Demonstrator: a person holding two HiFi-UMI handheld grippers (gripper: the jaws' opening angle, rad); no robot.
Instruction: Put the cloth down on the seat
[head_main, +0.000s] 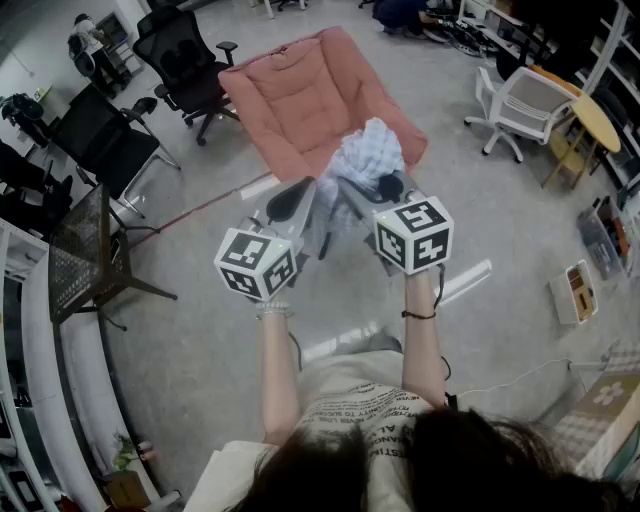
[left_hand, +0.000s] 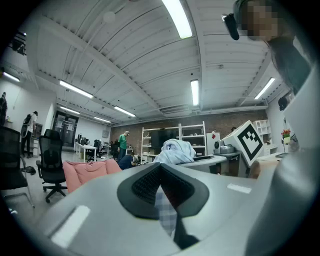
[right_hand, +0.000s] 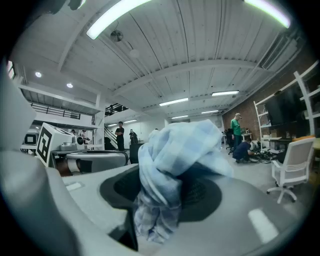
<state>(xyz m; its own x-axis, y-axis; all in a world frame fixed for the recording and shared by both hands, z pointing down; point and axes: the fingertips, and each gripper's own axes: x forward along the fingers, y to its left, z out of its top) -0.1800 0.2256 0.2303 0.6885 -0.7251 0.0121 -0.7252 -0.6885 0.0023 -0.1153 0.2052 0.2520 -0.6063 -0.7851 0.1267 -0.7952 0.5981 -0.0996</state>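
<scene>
Nearest the head camera, the person (head_main: 372, 452) extends both forearms forward, each hand carrying one unit. The left gripper (head_main: 300, 193) sits behind its marker cube (head_main: 257, 263). The right gripper (head_main: 366, 190) sits behind a second cube (head_main: 413, 235) and is level with the left one and just beside it. In the left gripper view the jaws are together, pinching a thin checked strip of the cloth (left_hand: 165, 212) between the dark pads. In the right gripper view the jaws are clamped on a thick bunched wad of the same pale blue checked fabric (right_hand: 162, 167), which fills the gap and spills over the upper pad. The cloth (head_main: 368, 157) is therefore held by both units at once. It is gathered mostly at the right jaws and raised above the grey floor (head_main: 200, 340). In the head view it overlaps the near front corner of the seat (head_main: 300, 95), a pink padded lounge chair. The views do not settle whether fabric and cushion are in contact. In the left gripper view the seat appears lower and off to the left, apart from the bundle. To the left of the seat stand two black office chairs (head_main: 188, 62), with a dark mesh side table (head_main: 85, 250) closer in on the same side. To the right, farther off, a white chair (head_main: 528, 102) stands next to a round yellow table (head_main: 596, 122).
</scene>
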